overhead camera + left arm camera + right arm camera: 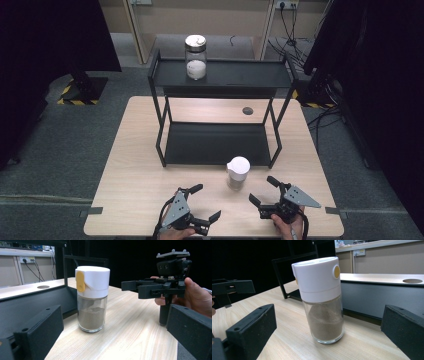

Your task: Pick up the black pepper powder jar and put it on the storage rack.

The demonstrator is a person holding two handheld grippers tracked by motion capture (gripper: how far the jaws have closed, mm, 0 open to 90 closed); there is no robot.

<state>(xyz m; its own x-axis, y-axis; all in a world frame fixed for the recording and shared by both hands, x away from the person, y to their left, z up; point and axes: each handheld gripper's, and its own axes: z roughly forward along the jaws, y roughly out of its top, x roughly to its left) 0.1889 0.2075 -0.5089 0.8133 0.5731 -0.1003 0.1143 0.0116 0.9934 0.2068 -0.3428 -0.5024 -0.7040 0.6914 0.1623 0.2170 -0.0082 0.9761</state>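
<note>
While both tongs sit low at the near edge of the table (130,150), we note the shaker jar (237,173) standing upright ahead of them and between them, its long axis vertical, white cap on top, brown powder in the glass below.

Left gripper (202,202): jaws spread wide, nothing held. From its own view the jar (92,298) lies ahead and slightly left of centre, clear of both jaws.

Right gripper (264,189): jaws likewise spread, empty. In its view the jar (321,298) stands almost dead centre between the jaws and looms large, apart from both.

Judgement: the right gripper looks nearer and better lined up; a straight push forward would put the glass body between its jaws. The left would need to swing toward the right first.

Beyond the jar, away from both grippers, stands a black two-tier rack (220,145), the jar just in front of its lower shelf. On the top shelf, well apart, a second jar (195,56) with white contents.
</note>
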